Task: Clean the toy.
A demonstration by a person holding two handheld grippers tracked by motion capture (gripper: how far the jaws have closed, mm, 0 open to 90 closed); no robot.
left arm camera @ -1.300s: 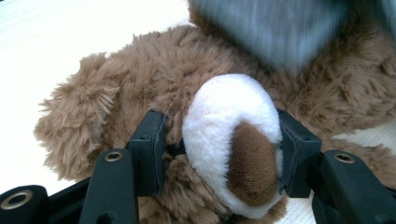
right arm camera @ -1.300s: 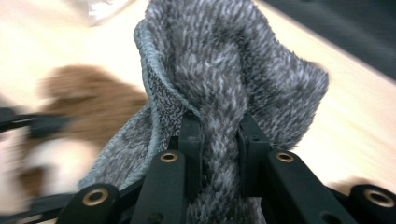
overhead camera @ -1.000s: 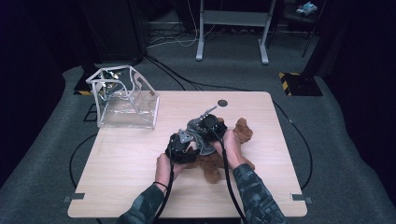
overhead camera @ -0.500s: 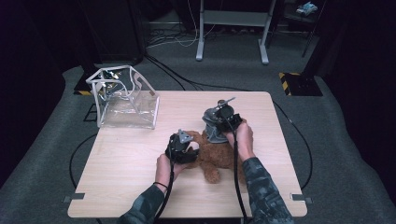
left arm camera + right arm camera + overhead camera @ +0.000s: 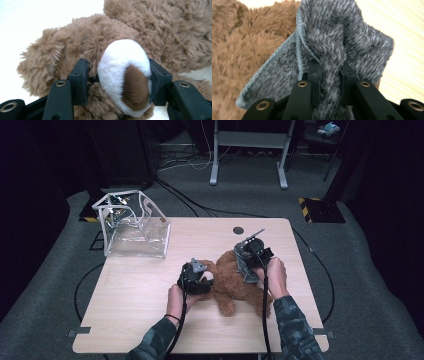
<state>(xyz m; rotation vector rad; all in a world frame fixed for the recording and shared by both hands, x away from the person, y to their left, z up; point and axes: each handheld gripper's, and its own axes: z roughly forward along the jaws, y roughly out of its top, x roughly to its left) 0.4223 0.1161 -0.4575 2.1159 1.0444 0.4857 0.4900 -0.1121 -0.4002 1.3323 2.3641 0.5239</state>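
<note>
Both tongs have hold of something soft. On the left gripper (image 5: 117,82), the jaws squeeze the white nose of the brown teddy bear (image 5: 140,37) from both sides. The bear (image 5: 235,280) lies on the wooden table (image 5: 130,305), between the two hands. On the right gripper (image 5: 330,72), the jaws are nearly closed — they pinch a fold of the grey cloth (image 5: 342,40). That cloth (image 5: 245,265) rests against the bear's fur. Farther off — at the table's far left corner — stands a clear bag (image 5: 132,227).
</note>
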